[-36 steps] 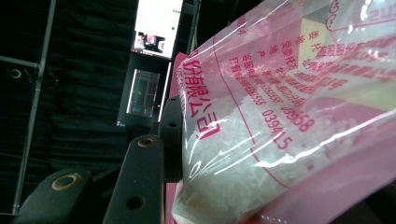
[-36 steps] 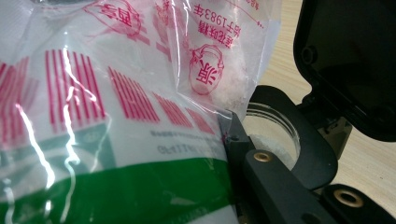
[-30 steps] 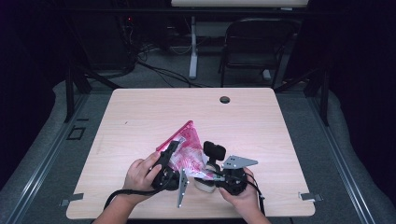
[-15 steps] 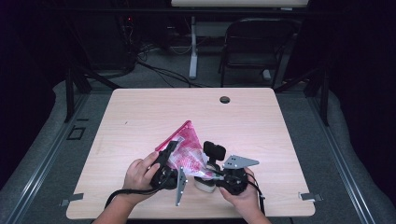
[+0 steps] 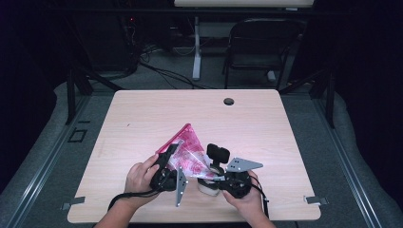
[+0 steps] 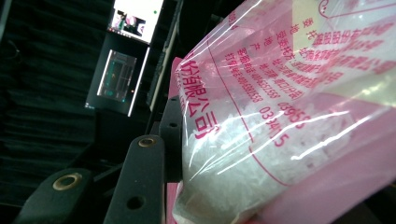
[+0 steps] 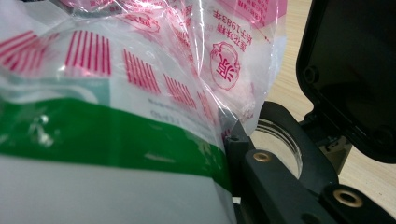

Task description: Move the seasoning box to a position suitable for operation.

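Both tools [image 5: 167,159] [image 5: 209,179] grasp the pink bag [image 5: 183,151], its corner pointing away.

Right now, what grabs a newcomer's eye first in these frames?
The pink-printed clear plastic bag stands out, near the front edge of the wooden table, between the left hand-held gripper and the right hand-held gripper. In the left gripper view the bag's pink lettering and white contents crowd the lens; in the right gripper view a green band shows through the film. Behind the table, a dark chair sits in near blackness.
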Demonstrator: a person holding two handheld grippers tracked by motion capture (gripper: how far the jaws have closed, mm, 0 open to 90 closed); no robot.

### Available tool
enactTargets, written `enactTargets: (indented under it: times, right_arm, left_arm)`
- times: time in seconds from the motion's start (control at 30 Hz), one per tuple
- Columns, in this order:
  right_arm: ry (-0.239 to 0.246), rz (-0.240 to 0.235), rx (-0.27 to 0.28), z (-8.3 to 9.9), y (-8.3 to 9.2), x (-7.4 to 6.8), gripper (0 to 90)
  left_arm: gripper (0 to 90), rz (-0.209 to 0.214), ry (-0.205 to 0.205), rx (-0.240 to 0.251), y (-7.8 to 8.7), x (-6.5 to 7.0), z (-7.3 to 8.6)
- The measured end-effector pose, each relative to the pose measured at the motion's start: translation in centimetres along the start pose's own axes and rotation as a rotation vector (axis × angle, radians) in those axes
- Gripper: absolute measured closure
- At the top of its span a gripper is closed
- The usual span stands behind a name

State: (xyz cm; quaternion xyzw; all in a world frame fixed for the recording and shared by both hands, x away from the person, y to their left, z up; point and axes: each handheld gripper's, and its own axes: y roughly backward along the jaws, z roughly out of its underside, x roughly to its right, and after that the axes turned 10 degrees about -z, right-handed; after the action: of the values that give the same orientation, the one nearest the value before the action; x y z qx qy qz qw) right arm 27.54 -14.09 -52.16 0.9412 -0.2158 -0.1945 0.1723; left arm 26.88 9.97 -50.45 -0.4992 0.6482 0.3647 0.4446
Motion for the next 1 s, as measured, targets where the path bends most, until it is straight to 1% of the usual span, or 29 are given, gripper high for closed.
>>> enactTargets:
  times: [0.03, 0.07, 0.17, 0.23, 0.3, 0.37, 0.53, 0.63, 0.7, 0.87, 1.0]
  right_arm:
    - [0.004, -0.002, -0.004, 0.0, 0.0, 0.0, 89.2]
    - [0.007, -0.001, -0.007, -0.1, 0.0, 0.0, 89.2]
    - [0.005, 0.0, 0.003, -0.1, 0.0, 0.0, 89.2]
    - [0.006, 0.0, 0.006, -0.1, 0.0, 0.0, 89.2]
    - [0.008, 0.002, 0.005, -0.1, 0.1, 0.0, 89.3]
    - [0.006, 0.002, 0.008, -0.1, 0.1, 0.0, 89.3]
    - [0.007, 0.002, 0.012, -0.2, 0.1, 0.0, 89.3]
    - [0.009, 0.003, 0.013, -0.2, 0.0, 0.0, 89.3]
    - [0.009, 0.001, 0.014, -0.2, 0.0, 0.0, 89.3]
    - [0.01, 0.003, 0.013, -0.2, 0.0, 0.0, 89.3]
    - [0.008, 0.0, 0.018, -0.2, 0.0, 0.0, 89.3]
  left_arm:
    - [66.2, 0.001, 0.014, 0.004, -0.1, 0.1, 0.1]
    - [66.3, 0.006, 0.007, -0.004, -0.1, 0.0, 0.1]
    - [66.3, 0.016, 0.036, 0.004, -0.2, 0.1, 0.3]
    - [66.4, 0.034, 0.052, -0.012, -0.2, 0.2, 0.5]
    - [66.4, 0.047, 0.063, -0.016, -0.3, 0.3, 0.6]
    - [66.5, 0.047, 0.06, -0.014, -0.4, 0.3, 0.6]
    - [66.6, 0.069, 0.085, -0.018, -0.5, 0.4, 0.9]
    - [66.7, 0.075, 0.081, -0.022, -0.5, 0.4, 1.0]
    - [66.7, 0.081, 0.093, -0.024, -0.6, 0.5, 1.1]
    - [66.8, 0.094, 0.103, -0.026, -0.7, 0.6, 1.3]
    - [66.9, 0.108, 0.124, -0.032, -0.8, 0.7, 1.4]
